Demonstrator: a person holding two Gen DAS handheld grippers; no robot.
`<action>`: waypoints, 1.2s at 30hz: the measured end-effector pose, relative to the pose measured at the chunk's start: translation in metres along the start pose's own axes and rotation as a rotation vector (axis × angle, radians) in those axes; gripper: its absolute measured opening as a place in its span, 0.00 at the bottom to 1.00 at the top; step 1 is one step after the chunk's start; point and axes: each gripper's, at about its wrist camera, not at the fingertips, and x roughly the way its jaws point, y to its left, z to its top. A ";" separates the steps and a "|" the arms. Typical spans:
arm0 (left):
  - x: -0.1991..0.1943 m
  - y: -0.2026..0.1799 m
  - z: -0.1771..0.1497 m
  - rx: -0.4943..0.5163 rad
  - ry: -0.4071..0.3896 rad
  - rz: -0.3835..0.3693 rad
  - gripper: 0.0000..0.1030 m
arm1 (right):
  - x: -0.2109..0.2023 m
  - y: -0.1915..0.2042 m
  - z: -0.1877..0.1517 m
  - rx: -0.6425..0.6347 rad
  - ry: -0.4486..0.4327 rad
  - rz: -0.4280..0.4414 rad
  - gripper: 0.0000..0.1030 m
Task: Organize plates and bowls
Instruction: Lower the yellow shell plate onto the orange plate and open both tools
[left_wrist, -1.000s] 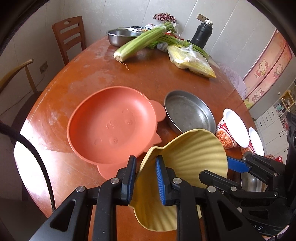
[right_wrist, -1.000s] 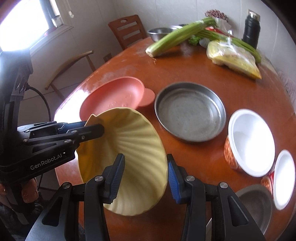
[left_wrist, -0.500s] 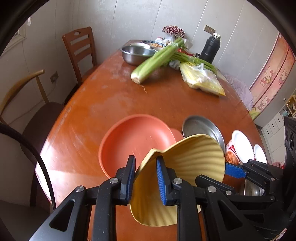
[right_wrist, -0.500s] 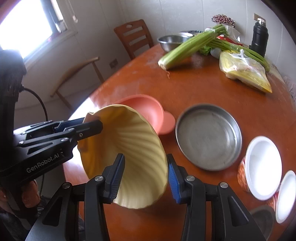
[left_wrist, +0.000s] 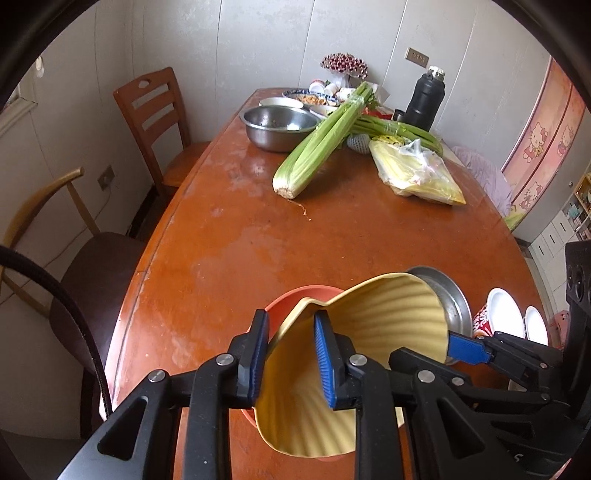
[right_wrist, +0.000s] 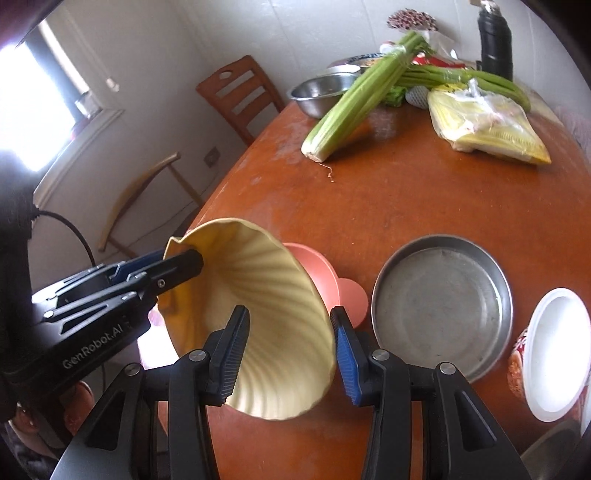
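Note:
A yellow shell-shaped plate (left_wrist: 373, 325) hangs tilted above the near end of the table, held at both sides. My left gripper (left_wrist: 291, 354) is shut on its left rim, one pad inside the plate and one outside. My right gripper (right_wrist: 290, 347) is shut on the opposite rim, and the plate (right_wrist: 266, 295) slants between its fingers. Its blue pad (left_wrist: 465, 349) shows at the plate's right edge in the left wrist view. Mostly hidden behind the yellow plate, a salmon-pink plate (right_wrist: 321, 269) lies on the table. A round steel pan (right_wrist: 443, 302) sits to its right.
Two white-lidded cup bowls (right_wrist: 554, 354) stand at the near right. The far half of the brown table (left_wrist: 258, 236) holds celery (left_wrist: 317, 147), a steel bowl (left_wrist: 280, 125), a bag of yellow food (left_wrist: 417, 173) and a black flask (left_wrist: 424, 99). Two chairs (left_wrist: 155, 122) stand on the left.
Both grippers drew back and rose together with the yellow plate. The pink plate and the steel pan slid lower in view and now sit largely behind the yellow plate.

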 end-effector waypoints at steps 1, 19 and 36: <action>0.004 0.002 0.001 0.003 0.003 0.001 0.24 | 0.002 0.000 0.001 0.001 0.002 -0.003 0.46; 0.061 0.020 0.003 0.008 0.082 -0.015 0.25 | 0.045 0.000 0.006 0.009 0.058 -0.077 0.46; 0.079 0.022 0.008 0.028 0.089 -0.005 0.25 | 0.060 0.002 0.008 -0.025 0.064 -0.128 0.46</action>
